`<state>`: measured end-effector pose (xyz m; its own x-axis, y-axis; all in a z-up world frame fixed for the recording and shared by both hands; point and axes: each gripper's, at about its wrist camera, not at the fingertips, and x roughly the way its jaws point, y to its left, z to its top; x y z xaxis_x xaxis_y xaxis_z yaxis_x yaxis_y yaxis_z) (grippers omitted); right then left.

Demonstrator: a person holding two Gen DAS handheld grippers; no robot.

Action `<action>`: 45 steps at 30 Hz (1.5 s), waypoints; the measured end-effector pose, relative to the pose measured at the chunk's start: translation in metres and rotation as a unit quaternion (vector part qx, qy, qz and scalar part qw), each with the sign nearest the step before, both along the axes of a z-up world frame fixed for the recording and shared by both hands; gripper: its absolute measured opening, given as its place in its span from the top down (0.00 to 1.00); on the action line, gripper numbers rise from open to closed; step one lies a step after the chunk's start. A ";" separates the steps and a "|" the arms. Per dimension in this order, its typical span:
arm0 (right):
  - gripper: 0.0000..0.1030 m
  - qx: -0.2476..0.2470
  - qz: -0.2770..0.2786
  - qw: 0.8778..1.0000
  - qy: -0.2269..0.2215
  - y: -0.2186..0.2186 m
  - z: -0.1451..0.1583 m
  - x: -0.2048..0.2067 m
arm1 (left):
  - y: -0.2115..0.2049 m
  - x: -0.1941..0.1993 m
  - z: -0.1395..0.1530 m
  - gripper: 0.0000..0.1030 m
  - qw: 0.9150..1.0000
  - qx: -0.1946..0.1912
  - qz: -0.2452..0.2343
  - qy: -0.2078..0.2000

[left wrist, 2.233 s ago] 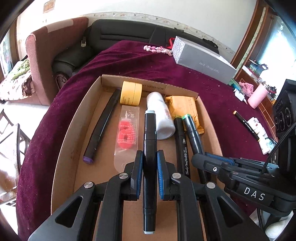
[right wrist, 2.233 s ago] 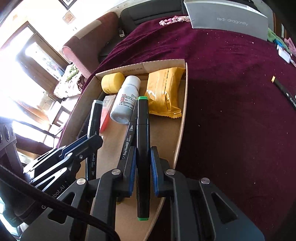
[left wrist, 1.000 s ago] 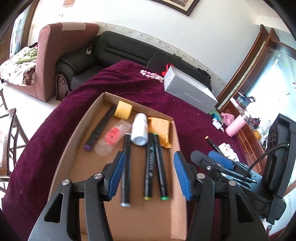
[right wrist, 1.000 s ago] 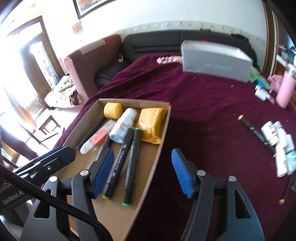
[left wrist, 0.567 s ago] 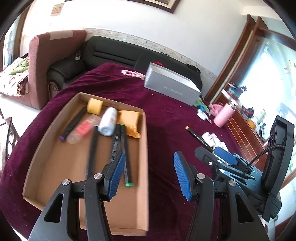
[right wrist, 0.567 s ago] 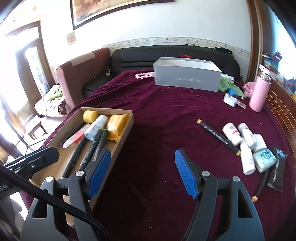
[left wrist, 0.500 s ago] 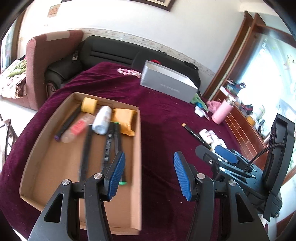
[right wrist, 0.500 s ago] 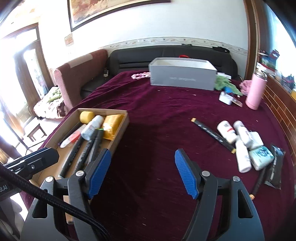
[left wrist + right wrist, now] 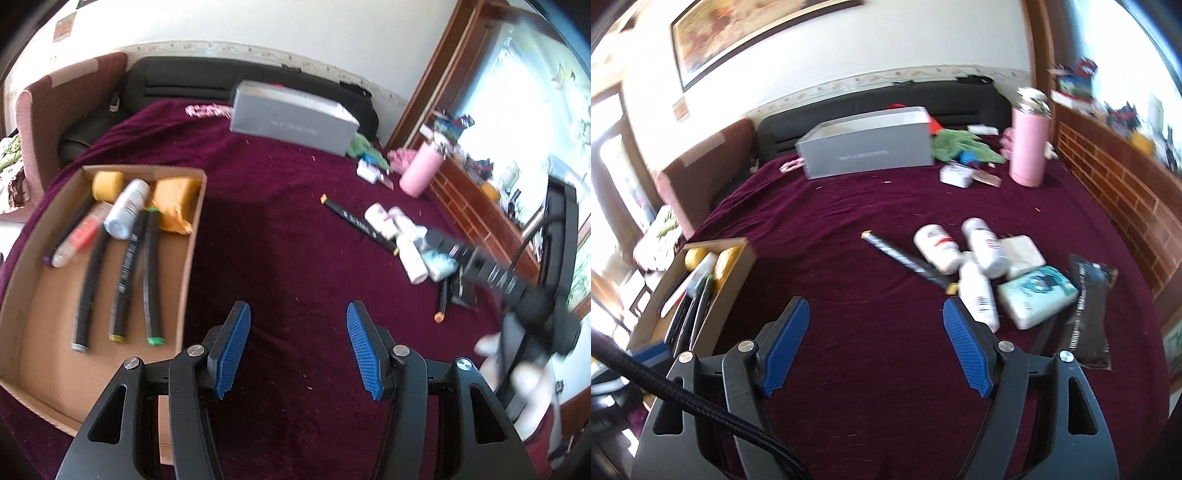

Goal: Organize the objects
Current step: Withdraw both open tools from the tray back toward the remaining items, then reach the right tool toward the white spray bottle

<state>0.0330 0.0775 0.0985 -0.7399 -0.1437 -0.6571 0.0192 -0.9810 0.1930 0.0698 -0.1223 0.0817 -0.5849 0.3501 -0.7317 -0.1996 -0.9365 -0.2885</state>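
both grippers swung away from tray [image 9: 192,236]; left gripper [image 9: 295,347] fingers spread, empty; right gripper [image 9: 875,343] fingers opening, empty; black marker [image 9: 905,260] light, stiff — pinch mid-barrel.

Matt cardboard tray [image 9: 192,236] on velvety maroon cloth [image 9: 288,258] (lint-flecked).

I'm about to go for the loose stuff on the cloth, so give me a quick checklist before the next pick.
1. Left tongs empty, pads apart: ok.
2. Right tongs empty, jaws opening: ok.
3. Markers already lying inside the cardboard tray: ok.
4. Free floor left in the tray's near end: ok.
5. Black marker lying clear for a clean grasp: not ok, its near end touches the white bottles.
6. Sharp view of the pile: not ok, both views are motion-blurred.
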 end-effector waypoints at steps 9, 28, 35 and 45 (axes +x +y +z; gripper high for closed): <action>0.27 -0.158 -0.063 0.985 -0.018 0.121 -0.013 -0.026 | 0.034 -0.009 -0.056 0.53 0.997 -0.041 -0.036 -0.058; 0.25 -0.250 -0.002 0.964 -0.095 0.110 -0.080 -0.095 | 0.050 -0.008 -0.065 0.18 0.996 -0.036 -0.080 -0.029; 0.25 -0.249 0.046 0.962 -0.099 0.096 -0.083 -0.087 | 0.053 -0.008 -0.065 0.13 0.995 -0.036 -0.087 -0.030; 0.25 -0.340 0.223 0.901 -0.149 0.057 -0.094 -0.085 | 0.052 -0.010 -0.067 0.02 0.994 -0.017 -0.105 -0.036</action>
